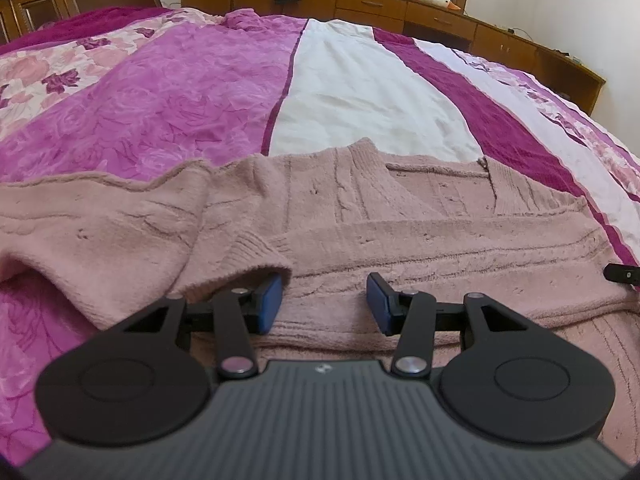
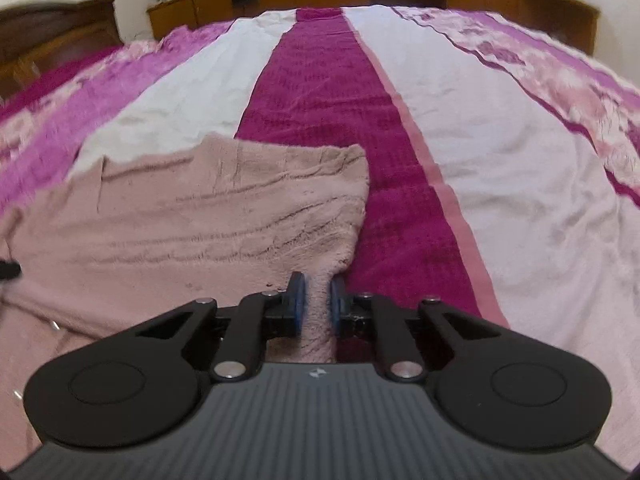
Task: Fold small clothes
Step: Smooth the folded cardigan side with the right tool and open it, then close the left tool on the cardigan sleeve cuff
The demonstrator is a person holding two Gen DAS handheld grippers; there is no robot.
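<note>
A dusty-pink knitted sweater (image 1: 400,216) lies spread on the bed, its V-neck toward the far side. One sleeve (image 1: 132,232) is folded across its left part, the ribbed cuff (image 1: 256,256) resting just over my left gripper's left finger. My left gripper (image 1: 324,300) is open and empty, low over the sweater's body. In the right wrist view the sweater (image 2: 192,220) fills the left half. My right gripper (image 2: 318,304) is shut on a pinch of the sweater's right edge (image 2: 320,320). A tip of the right gripper (image 1: 620,274) shows at the left view's right edge.
The bed is covered by a quilt (image 1: 180,92) in magenta, white and floral stripes (image 2: 320,92). Wooden cabinets (image 1: 400,8) with clothes and a plush toy stand behind the bed, a wooden headboard (image 1: 60,4) at the far left.
</note>
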